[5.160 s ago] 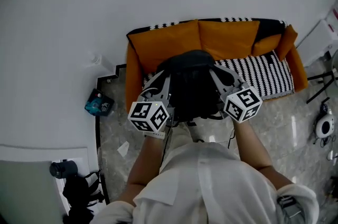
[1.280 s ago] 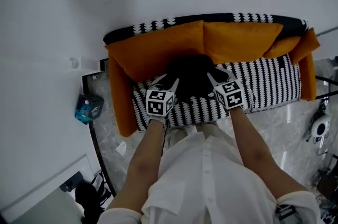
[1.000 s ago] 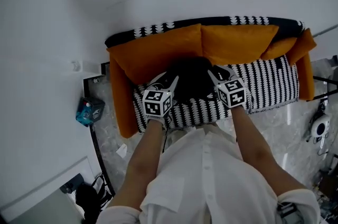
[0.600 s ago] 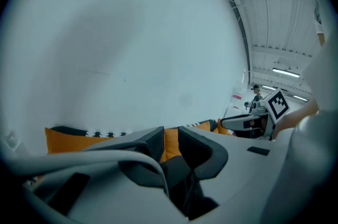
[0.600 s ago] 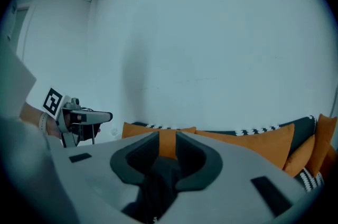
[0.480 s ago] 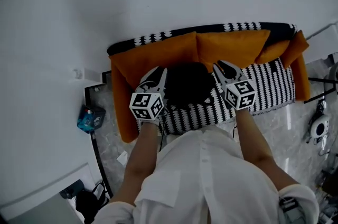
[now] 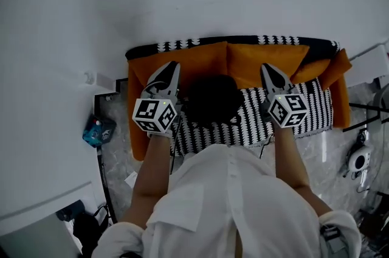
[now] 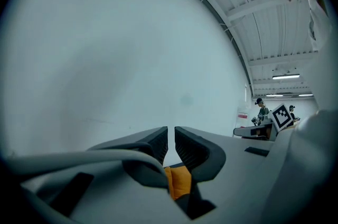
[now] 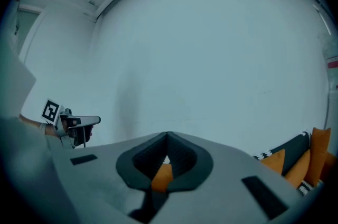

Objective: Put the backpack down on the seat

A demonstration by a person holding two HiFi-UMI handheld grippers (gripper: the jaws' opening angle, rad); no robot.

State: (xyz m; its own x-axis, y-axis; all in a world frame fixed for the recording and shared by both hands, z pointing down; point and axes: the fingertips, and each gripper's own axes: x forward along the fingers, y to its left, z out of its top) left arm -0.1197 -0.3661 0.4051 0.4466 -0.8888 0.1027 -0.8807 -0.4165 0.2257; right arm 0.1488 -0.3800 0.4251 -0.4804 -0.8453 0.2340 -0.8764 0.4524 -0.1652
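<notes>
Two flanks of backpack (image 7: 211,98), resting on striped seat (image 7: 304,106), covered: left gripper (image 7: 172,66) nearer, jaws closing on nothing; right gripper (image 7: 267,68) farther off to right, clenched empty.

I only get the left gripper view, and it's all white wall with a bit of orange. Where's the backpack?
Observer: The backpack sits on the sofa's striped seat, in front of the orange cushions.
Operator: Is my left gripper touching it?
Observer: No. The left gripper, jaws closing on nothing, is off to the backpack's left, apart from it.
Operator: And the other one?
Observer: The right gripper is shut and empty, off to the backpack's right.
</notes>
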